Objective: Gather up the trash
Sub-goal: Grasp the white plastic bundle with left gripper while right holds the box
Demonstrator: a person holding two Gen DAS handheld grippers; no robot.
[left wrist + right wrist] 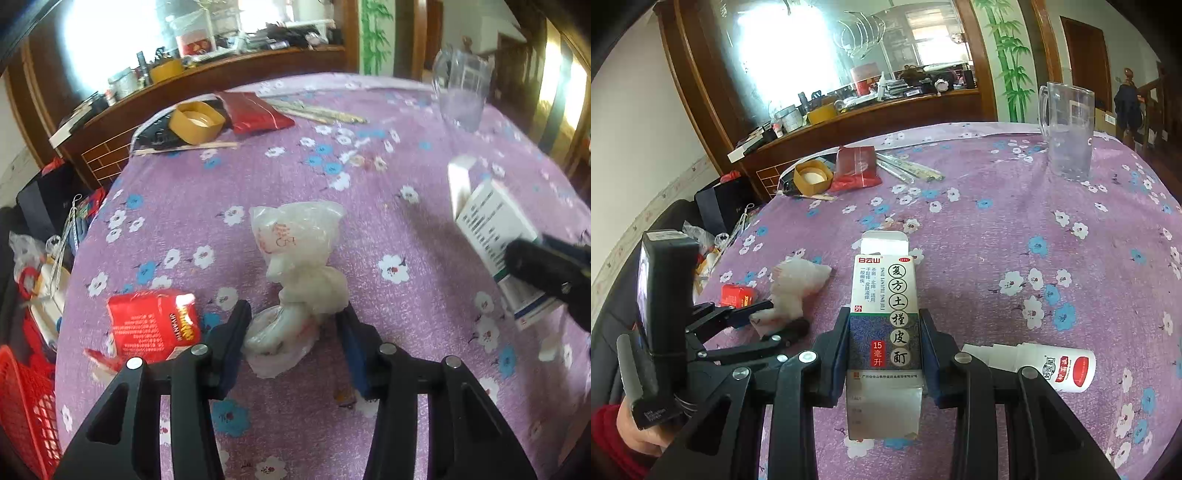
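A crumpled white plastic bag (295, 273) lies on the purple floral tablecloth (258, 177). My left gripper (293, 328) is open, its jaws on either side of the bag's near end; it also shows in the right wrist view (775, 325), with the bag (792, 291) between its fingers. My right gripper (884, 332) is shut on a white and green medicine box (884, 314) with its top flap open, held above the cloth. The box (495, 229) also shows at the right of the left wrist view. A red crumpled wrapper (155, 325) lies left of the bag.
A small white bottle (1056, 365) lies on its side by my right gripper. A clear glass mug (1067, 133) stands at the far right. A tape roll (195, 122), a red packet (251, 110) and chopsticks (321, 112) lie at the far edge. A red basket (26, 406) sits left, below the table.
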